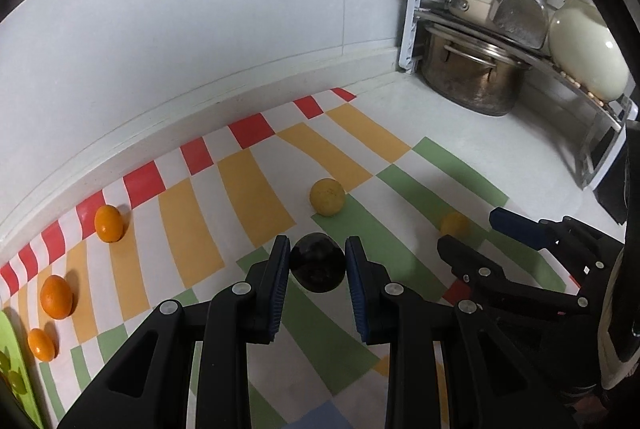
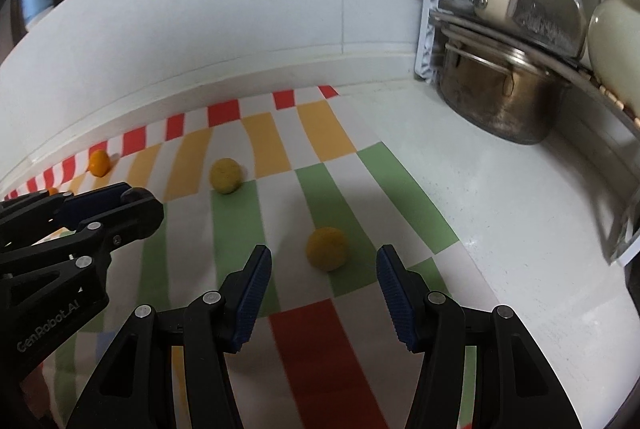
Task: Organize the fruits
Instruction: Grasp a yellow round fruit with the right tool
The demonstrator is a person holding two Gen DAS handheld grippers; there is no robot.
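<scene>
A checkered mat (image 1: 192, 197) is covering the counter, and over it the left gripper (image 1: 318, 253) is bracketing a dark round fruit (image 1: 317, 263), jaws part open with pads just beside it, though I cannot tell whether they are touching. The right gripper (image 2: 324, 273) is hanging wide open and empty before a small yellow fruit (image 2: 327, 248). This looks like the pick-up step; next, each needs to close squarely without rolling its fruit.
</scene>
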